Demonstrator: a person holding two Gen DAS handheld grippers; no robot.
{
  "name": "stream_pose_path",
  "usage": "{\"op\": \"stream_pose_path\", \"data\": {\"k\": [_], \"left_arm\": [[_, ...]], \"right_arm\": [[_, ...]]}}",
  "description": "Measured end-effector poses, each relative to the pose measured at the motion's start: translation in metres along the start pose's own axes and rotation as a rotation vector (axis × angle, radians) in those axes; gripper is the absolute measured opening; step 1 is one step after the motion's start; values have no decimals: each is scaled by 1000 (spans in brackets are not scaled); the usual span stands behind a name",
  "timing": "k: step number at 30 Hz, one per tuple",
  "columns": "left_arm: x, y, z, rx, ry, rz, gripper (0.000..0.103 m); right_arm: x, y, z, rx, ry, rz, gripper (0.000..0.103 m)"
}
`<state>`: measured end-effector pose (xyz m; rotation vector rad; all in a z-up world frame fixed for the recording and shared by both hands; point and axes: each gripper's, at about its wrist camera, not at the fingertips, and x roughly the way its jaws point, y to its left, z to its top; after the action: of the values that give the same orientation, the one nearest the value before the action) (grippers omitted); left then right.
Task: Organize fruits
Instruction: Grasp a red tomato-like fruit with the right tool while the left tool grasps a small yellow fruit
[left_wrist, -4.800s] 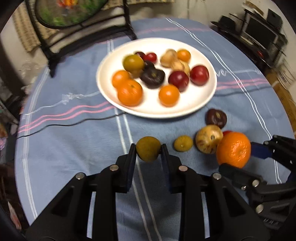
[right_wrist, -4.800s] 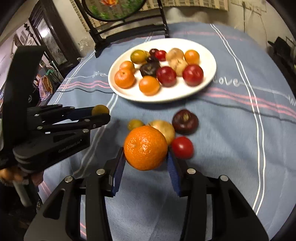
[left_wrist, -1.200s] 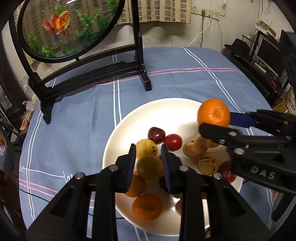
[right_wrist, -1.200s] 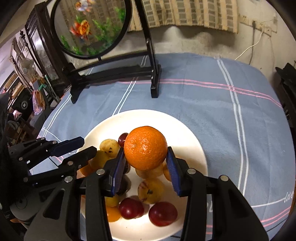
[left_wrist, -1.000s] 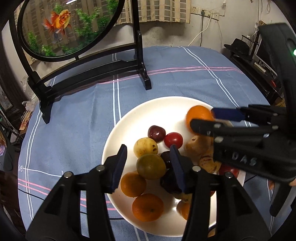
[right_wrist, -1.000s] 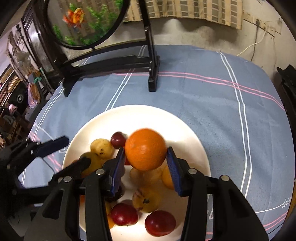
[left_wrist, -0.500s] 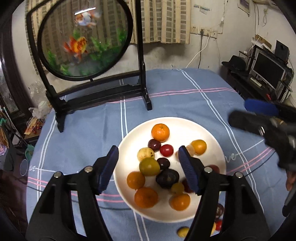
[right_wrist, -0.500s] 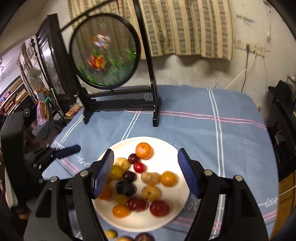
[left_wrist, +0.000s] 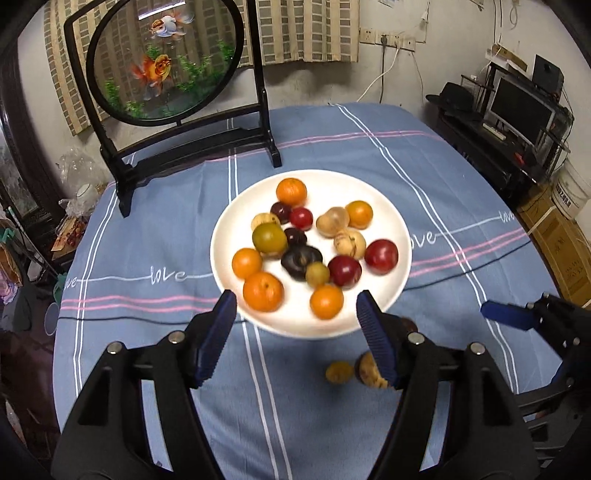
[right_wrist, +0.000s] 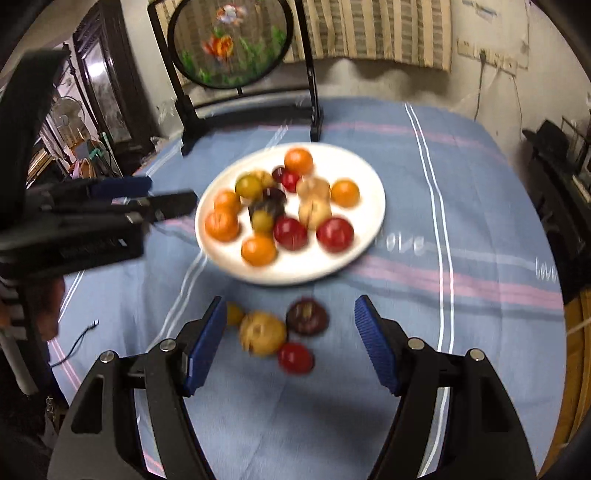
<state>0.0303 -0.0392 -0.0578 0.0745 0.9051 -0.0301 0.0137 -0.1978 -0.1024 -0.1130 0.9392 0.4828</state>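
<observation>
Fruit now fills the white plate (left_wrist: 400, 229) more fully than a second ago: the large orange (left_wrist: 291, 191) that the right gripper (right_wrist: 290, 341) carried lies at the plate's far edge, and the green-yellow fruit (left_wrist: 269, 237) released by the left gripper (left_wrist: 296, 338) sits left of the pile's centre, against a dark plum (left_wrist: 301, 259). Both grippers have pulled back from above the plate and now hang over the blue striped tablecloth (left_wrist: 155, 236) on its near side, jaws standing wide apart with nothing between the blue pads. Four fruits remain on the cloth in front of the plate: a small yellow one (right_wrist: 233, 314), a tan speckled one (right_wrist: 262, 333), a dark plum (right_wrist: 307, 316) and a small red one (right_wrist: 295, 357), clustered close together. The right wrist view is blurred. The goldfish screen (left_wrist: 162, 62) stands beyond the plate.
</observation>
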Motion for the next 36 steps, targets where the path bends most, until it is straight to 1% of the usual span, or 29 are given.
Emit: {"op": "stream_pose_path", "data": {"k": [9,14,16,20,24,27,28,29,30,31,32,33,36], "left_arm": [[-15,3,-15,-14,0,23,72],[-14,14,-28,-40,23,46,74],[-11,24,-39,-59,42,60,76],[2,40,-60,-110,112,72,76],[10,46,-76,-144,165,59,76],[11,43,-82,-129,179,54,76],[12,41,-84,-119,183,47,76],[13,39,-86,-111,187,40,76],[13,37,-88,-98,193,27,76],[14,34,-89,-88,196,17,76],[16,32,-90,-80,197,7,76],[17,30,-90,-72,198,-4,76],[25,22,-90,-37,188,-44,76]], "right_arm": [[-4,13,-25,-37,3,7,72],[6,18,-39,-70,31,-3,72],[14,15,-48,-79,59,-22,72],[30,5,-61,-73,109,-50,72],[46,-2,-58,-64,121,-54,70],[60,-1,-51,-101,129,-64,65],[65,-1,-48,-115,135,-65,57],[71,1,-46,-137,147,-64,47],[74,2,-45,-155,154,-67,43],[77,5,-45,-182,160,-61,34],[77,6,-44,-197,165,-48,29],[76,8,-42,-203,168,-49,29],[64,7,-41,-190,151,-17,29]]}}
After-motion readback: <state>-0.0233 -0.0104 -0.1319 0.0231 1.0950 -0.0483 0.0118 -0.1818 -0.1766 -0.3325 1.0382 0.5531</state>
